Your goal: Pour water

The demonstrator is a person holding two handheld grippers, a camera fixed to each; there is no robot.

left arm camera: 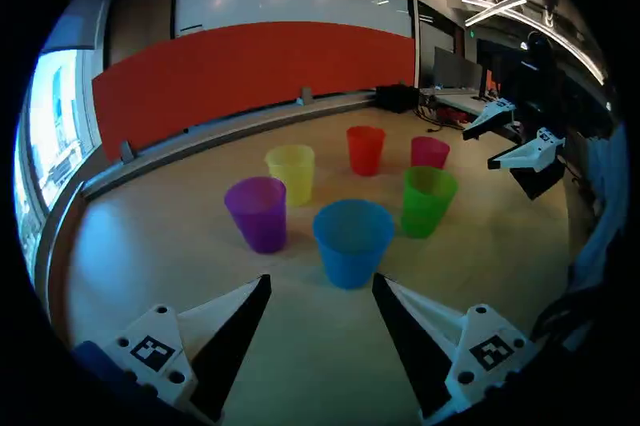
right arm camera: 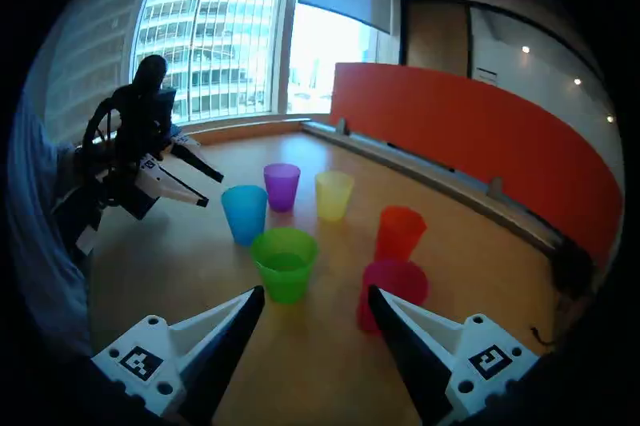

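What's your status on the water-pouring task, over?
Left gripper open, empty, facing blue cup. Right gripper open, empty, aimed between green cup and pink cup. Six cups upright on table, none gripped. Nothing blocks either approach.

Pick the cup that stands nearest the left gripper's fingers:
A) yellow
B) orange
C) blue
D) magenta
C: in the left gripper view the blue cup stands just ahead of the left gripper, in line with the gap between its open fingers, closer than any other.

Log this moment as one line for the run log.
left gripper: open, blue cup ahead | right gripper: open, green cup ahead | cups upright on table | nothing held
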